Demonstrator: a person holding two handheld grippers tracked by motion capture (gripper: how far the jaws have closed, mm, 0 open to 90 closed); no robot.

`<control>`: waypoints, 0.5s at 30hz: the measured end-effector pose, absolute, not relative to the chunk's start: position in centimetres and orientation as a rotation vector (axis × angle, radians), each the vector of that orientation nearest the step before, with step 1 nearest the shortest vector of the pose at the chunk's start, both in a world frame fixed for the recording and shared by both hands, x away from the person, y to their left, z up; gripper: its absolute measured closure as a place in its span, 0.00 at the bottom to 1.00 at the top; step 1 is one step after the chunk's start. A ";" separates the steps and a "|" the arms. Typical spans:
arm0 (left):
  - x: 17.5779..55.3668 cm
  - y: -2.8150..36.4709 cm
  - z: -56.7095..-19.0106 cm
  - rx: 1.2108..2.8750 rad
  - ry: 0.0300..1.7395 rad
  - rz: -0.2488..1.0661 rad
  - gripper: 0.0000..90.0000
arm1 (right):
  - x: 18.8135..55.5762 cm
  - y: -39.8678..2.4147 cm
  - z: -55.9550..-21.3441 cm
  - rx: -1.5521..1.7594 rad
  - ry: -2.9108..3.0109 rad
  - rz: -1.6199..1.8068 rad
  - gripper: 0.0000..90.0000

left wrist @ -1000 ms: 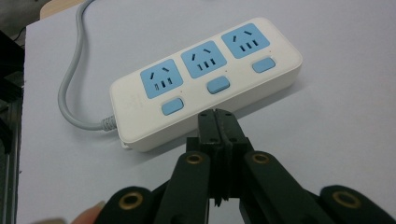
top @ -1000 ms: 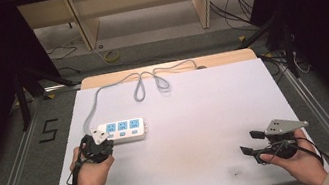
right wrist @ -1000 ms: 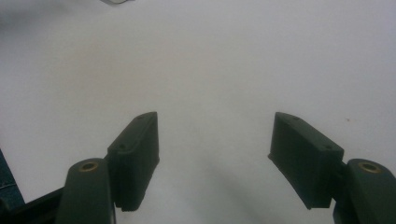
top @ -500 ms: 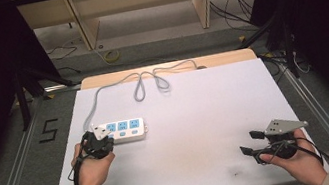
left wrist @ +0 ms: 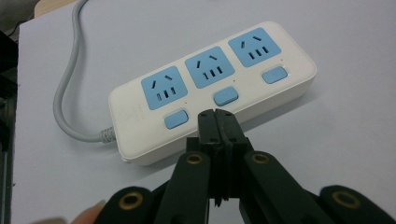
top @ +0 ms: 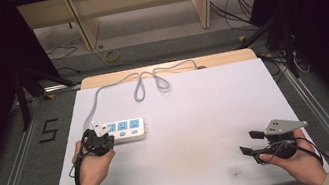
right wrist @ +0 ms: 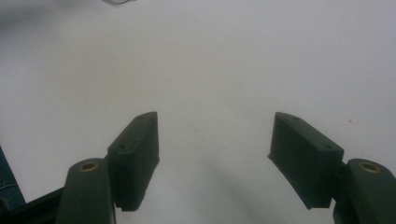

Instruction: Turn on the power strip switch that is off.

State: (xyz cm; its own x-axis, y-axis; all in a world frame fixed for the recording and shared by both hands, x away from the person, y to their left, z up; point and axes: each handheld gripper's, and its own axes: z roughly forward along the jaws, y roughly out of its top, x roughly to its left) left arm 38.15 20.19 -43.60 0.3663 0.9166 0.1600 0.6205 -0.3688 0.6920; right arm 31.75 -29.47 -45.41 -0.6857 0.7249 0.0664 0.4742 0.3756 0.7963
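Note:
A white power strip [top: 125, 129] with three blue sockets and three blue switches lies on the white table sheet [top: 196, 112], left of centre. In the left gripper view the power strip [left wrist: 212, 88] lies just beyond my left gripper [left wrist: 218, 116], whose jaws are pressed together, empty, their tips near the middle switch [left wrist: 226, 96]. In the high view my left gripper [top: 101, 136] sits at the strip's left end. My right gripper [top: 252, 142] rests at the front right, open. The right gripper [right wrist: 212, 154] holds nothing over bare sheet.
The strip's grey cable [top: 143, 83] loops toward the table's back edge and a wooden board [top: 168, 68]. Metal rails [top: 9, 164] run along both sides of the table. A "5" [top: 48, 130] is marked on the floor at the left.
My left gripper has moved right and forward, up to the power strip's left end. The right gripper has stayed still.

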 end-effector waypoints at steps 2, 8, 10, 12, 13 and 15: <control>38.3 20.2 -43.6 2.103 1.326 0.734 1.00 | 31.8 -29.4 -45.4 1.057 2.343 1.214 0.37; 38.5 20.0 -43.6 2.106 1.324 0.732 1.00 | 31.8 -29.4 -45.4 1.052 2.347 1.210 0.37; 38.6 20.0 -43.6 2.105 1.324 0.730 1.00 | 31.8 -29.3 -45.4 1.053 2.347 1.210 0.37; 38.7 20.0 -43.6 2.106 1.326 0.729 1.00 | 31.8 -29.3 -45.4 1.051 2.347 1.210 0.37; 38.7 20.0 -43.7 2.108 1.326 0.730 1.00 | 31.8 -29.3 -45.4 1.051 2.347 1.210 0.37; 38.8 20.0 -43.7 2.115 1.324 0.727 1.00 | 31.8 -29.3 -45.4 1.050 2.348 1.210 0.36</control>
State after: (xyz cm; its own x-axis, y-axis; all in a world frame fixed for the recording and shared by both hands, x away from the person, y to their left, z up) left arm 38.80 19.96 -43.66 0.3730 0.9140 0.1596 0.6249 -0.3747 0.6849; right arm 31.84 -29.32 -45.45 -0.6887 0.7222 0.0640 0.4711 0.3786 0.7967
